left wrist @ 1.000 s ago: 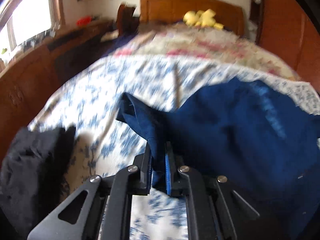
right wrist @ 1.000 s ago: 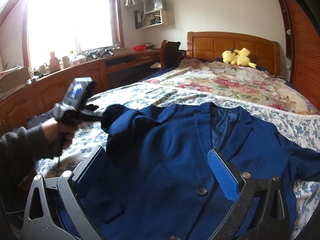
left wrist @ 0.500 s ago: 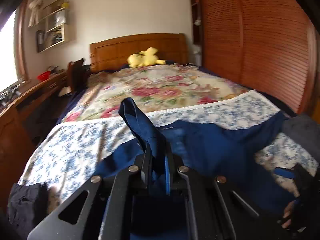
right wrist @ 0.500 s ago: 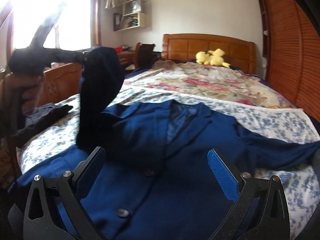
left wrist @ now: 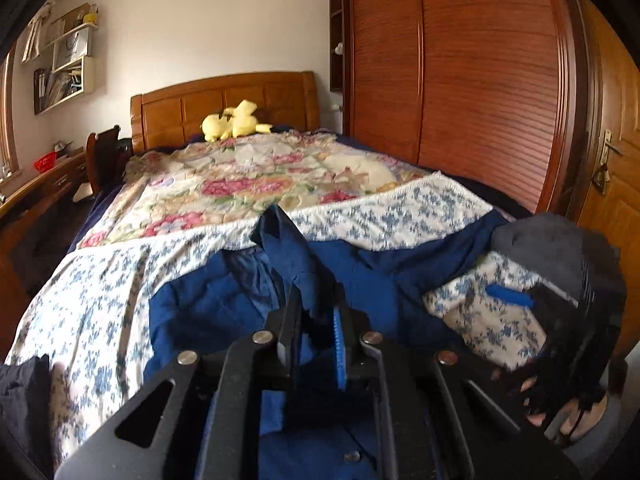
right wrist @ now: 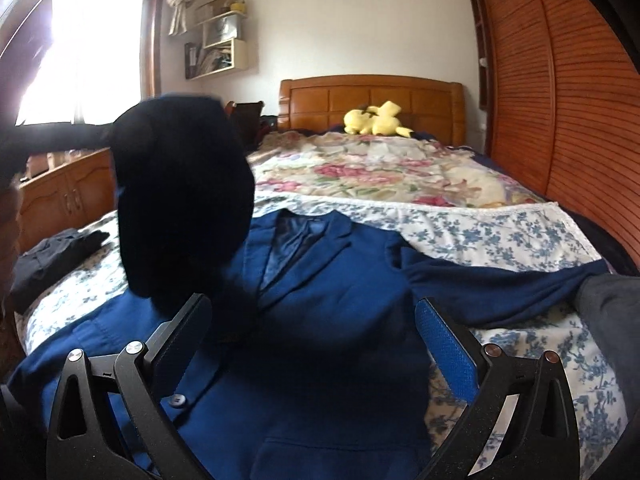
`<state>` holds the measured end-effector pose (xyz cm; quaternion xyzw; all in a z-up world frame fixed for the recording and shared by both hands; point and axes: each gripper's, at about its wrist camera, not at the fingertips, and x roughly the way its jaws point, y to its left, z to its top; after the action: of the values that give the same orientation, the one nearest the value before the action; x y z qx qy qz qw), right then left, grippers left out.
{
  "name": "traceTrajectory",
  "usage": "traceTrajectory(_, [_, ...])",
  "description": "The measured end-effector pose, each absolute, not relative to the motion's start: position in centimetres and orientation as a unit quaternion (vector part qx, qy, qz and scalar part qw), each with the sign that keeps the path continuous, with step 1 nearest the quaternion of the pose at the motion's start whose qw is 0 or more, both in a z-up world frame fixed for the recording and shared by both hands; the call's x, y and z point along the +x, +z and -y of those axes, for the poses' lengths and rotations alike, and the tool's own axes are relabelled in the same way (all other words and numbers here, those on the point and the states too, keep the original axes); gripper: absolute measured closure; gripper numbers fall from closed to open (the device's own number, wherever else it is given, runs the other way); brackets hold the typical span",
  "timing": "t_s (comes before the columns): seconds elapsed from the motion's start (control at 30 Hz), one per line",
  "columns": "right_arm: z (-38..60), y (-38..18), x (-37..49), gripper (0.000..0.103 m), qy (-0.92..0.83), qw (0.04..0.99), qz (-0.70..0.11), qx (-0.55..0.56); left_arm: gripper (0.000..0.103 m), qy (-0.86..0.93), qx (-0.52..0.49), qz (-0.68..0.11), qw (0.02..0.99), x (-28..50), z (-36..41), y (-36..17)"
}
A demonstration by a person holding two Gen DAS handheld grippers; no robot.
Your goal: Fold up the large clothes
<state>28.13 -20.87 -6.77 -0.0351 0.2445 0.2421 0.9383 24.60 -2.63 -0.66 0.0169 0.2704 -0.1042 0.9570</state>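
A navy jacket lies face up on the bed, collar toward the headboard, one sleeve stretched out toward the wardrobe side. The left tool has the other sleeve between its fingers and carries it up over the jacket's front. Its jaws have just been opening a little, yet the cloth sits pinched between the pads and stands up from them, so I'd say it's held. The right tool hovers over the jacket's middle, jaws wide, nothing in them. This looks like the first fold: bringing a sleeve in across the chest. Next, the sleeve wants laying flat across the front and letting go; then the right tool can take the outstretched sleeve.
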Motion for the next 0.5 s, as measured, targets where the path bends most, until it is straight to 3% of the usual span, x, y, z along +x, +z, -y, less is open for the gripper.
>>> traceTrajectory(0.5, [18.9,-8.4,28.8,0.000,0.274,0.923,-0.269,-0.034,0.066,-0.067,-0.002,-0.292,0.954,18.9,-2.0,-7.2])
